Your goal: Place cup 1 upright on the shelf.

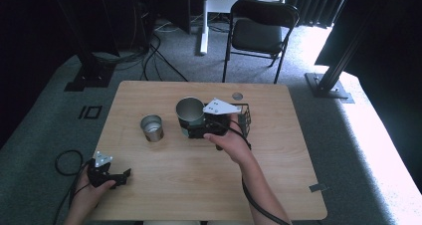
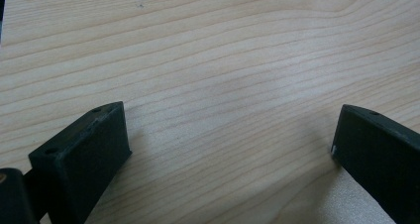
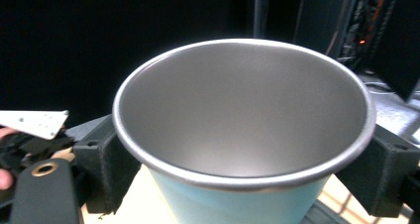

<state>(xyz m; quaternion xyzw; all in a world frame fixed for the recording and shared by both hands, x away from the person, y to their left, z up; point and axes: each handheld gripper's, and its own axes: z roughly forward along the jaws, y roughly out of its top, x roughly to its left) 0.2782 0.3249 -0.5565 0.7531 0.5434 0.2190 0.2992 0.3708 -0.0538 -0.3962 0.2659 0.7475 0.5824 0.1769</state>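
Pale wooden bench with little on it. Light-blue steel-rimmed tapered cup, empty, pinched by right tool mid-bench beside small steel tin; probably lifted, placing left. Left tool spread, idle near front-left edge.

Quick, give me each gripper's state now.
Left gripper: open, holding nothing, over the table.
Right gripper: shut on the cup.
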